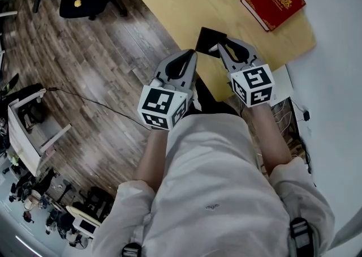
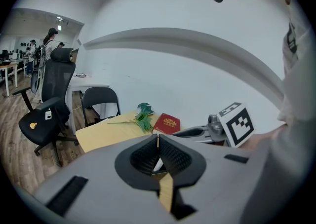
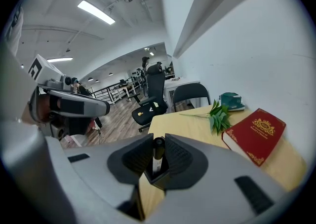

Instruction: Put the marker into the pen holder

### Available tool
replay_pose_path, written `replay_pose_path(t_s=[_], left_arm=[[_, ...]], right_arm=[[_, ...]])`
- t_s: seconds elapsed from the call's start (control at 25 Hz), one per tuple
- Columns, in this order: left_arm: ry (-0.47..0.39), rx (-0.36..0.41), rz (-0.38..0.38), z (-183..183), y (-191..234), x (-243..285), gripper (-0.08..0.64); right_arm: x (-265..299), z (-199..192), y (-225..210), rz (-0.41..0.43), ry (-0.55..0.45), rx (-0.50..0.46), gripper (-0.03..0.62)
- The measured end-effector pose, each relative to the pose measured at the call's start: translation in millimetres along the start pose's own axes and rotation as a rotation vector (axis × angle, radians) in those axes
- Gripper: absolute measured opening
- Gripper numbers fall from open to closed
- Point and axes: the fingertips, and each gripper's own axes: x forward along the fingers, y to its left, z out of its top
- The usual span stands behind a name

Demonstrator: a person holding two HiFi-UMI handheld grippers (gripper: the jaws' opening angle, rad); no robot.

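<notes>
The marker (image 3: 158, 156) stands upright, pinched between the jaws of your right gripper (image 3: 158, 138), its lower end inside the black pen holder (image 3: 159, 179) near the yellow table's (image 3: 190, 127) edge. Your left gripper (image 2: 158, 138) is closed on nothing, just beside

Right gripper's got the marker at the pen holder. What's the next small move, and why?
Probably open the right gripper to release. The marker stands upright between its pads, with its lower end inside the black pen holder, so it should drop in.
</notes>
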Motion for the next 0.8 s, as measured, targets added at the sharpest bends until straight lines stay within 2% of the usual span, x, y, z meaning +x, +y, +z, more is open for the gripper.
replay_pose_path(t_s=[0.8], left_arm=[[0.009,0.002,0.001,-5.1,-3.1,1.2,0.011]], right_arm=[[25.2,-34.3,0.9,0.015,0.078,-0.004,0.071]])
